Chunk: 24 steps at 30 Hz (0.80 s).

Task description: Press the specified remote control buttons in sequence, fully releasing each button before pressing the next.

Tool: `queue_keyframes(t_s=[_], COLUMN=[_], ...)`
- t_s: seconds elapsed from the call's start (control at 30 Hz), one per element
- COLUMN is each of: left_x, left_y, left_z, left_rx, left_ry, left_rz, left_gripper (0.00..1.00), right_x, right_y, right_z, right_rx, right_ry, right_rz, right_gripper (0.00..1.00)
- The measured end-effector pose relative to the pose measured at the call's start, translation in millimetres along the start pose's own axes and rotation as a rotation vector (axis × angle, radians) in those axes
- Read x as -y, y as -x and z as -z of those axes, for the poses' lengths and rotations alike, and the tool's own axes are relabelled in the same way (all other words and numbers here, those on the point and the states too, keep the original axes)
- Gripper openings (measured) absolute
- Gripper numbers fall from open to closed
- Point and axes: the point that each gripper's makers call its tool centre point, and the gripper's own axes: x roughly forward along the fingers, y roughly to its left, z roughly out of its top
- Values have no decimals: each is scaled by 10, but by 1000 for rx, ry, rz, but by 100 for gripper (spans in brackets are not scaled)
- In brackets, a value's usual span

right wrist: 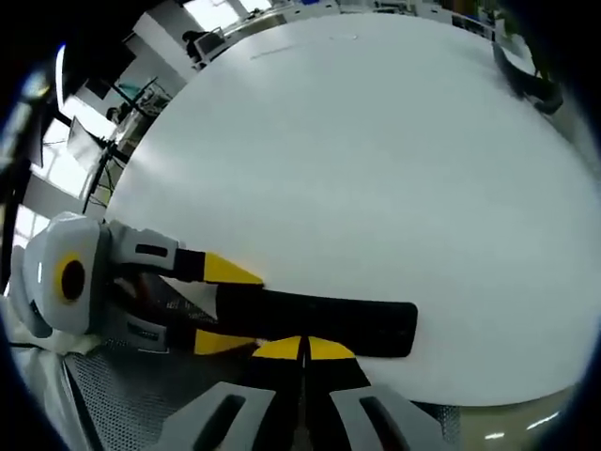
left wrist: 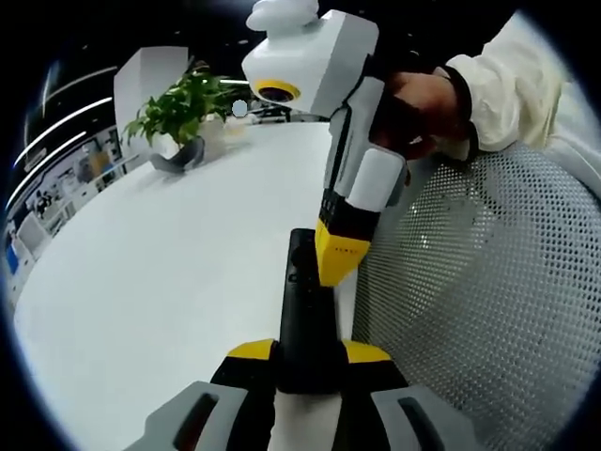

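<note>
— Where's the remote against my fingers?

— In the left gripper view, I see my left gripper [left wrist: 310,355] clamped on the remote control [left wrist: 302,315], its yellow-tipped jaws pinching the near end from both sides. The remote runs up toward twelve o'clock, over the edge of the white table [left wrist: 169,282].

— And the other one?

— My right gripper [left wrist: 338,272] comes down from one o'clock, its yellow tip touching the remote's upper face. In the right gripper view its jaws [right wrist: 302,349] are pressed together, tips on the remote's [right wrist: 319,324] long edge.

— What does the remote look like?

— Slim, black, matte, rectangular bar. Table smooth and glossy; at three o'clock, a white perforated mesh chair [left wrist: 488,282]. A potted plant [left wrist: 183,117] sits at eleven.
</note>
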Motion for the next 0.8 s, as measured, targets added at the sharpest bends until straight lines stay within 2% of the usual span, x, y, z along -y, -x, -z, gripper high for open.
queue_keyframes(t_s=[0.33,0.47,0.7,0.8], left_x=[-115,-126,-91,-37], left_y=[170,156,81,44], left_z=[82,64,47,15], left_rx=[-18,-15,-16,-8], left_ry=[23,32,18,-6], left_rz=[-25,-30,-15,3], left_gripper=[25,25,24,24], right_x=[-22,-19,-22,-59], right_y=[-22,-23,7,21], right_z=[-32,-44,-39,-135], right_rx=[16,23,7,58], right_ry=[20,17,-65,-46], right_rz=[-1,-7,-84,-95], right_gripper=[0,0,0,0])
